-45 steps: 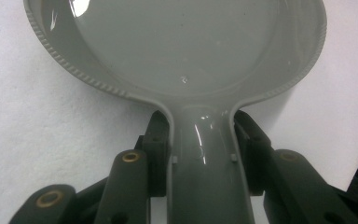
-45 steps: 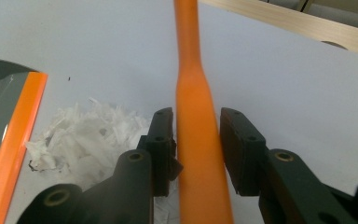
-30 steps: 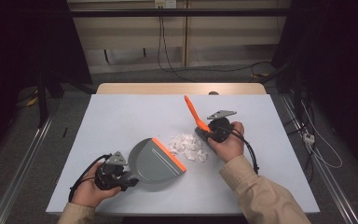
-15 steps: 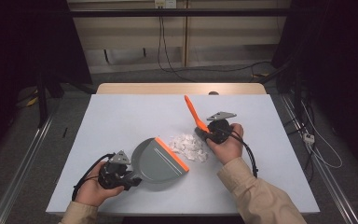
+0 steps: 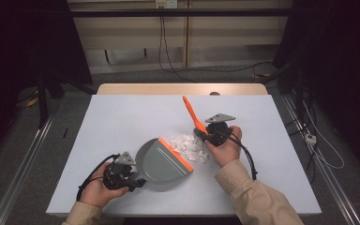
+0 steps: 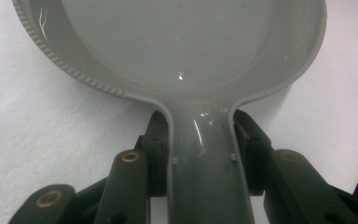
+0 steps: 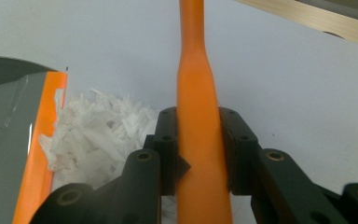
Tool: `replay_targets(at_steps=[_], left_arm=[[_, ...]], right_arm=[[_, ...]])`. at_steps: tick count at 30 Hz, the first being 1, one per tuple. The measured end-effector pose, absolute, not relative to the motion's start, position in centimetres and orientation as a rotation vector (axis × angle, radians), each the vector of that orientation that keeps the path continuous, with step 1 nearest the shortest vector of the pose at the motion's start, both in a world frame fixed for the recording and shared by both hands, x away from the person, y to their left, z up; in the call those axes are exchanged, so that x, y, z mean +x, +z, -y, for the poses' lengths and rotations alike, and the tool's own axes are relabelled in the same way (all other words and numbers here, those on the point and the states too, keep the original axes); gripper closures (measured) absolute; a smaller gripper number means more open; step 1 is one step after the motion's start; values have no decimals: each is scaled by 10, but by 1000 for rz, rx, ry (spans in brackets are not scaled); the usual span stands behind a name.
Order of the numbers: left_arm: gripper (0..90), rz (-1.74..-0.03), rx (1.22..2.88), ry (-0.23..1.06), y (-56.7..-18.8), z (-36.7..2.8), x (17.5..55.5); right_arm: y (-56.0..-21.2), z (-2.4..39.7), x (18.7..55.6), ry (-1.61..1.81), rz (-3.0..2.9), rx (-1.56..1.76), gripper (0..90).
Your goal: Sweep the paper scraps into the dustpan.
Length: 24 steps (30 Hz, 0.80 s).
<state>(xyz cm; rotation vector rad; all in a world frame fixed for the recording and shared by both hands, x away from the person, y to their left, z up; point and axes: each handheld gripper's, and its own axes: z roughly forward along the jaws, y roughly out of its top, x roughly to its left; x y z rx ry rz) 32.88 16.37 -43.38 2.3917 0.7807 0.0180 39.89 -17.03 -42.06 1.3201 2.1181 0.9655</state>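
Shreds of white paper [image 5: 190, 146], judged light and easily scattered, are heaped at the orange lip of the stiff grey dustpan [image 5: 161, 161], whose handle is clamped by the left gripper [image 5: 138, 180], while the orange brush [image 5: 193, 115] is gripped at its handle by the right gripper [image 5: 201, 133].

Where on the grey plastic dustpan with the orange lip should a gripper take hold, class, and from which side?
Grip the grey plastic dustpan by its narrow handle, coming from the end opposite the orange lip. The handle fits between fingers; the left gripper holds it so.
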Motion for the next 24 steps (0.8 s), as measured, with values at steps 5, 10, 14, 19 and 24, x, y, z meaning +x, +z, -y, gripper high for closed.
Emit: replay_targets(at_steps=[5, 10, 14, 19, 24], left_arm=[[632, -781, 2393, 10, -434, -161, 329], [632, -787, 2390, 7, -435, -160, 330], [632, -773, 2406, 6, -435, -160, 330], [631, -764, 2413, 4, -435, -159, 331], [631, -788, 2401, 23, -436, -156, 330]], right_arm=[[-421, 168, 398, 970, -2113, 1319, 711], [-421, 166, 398, 975, -2108, 1315, 711], [-422, 166, 398, 979, -2105, 1318, 711], [-422, 165, 397, 983, -2105, 1319, 710], [-422, 162, 397, 988, -2105, 1311, 710]])
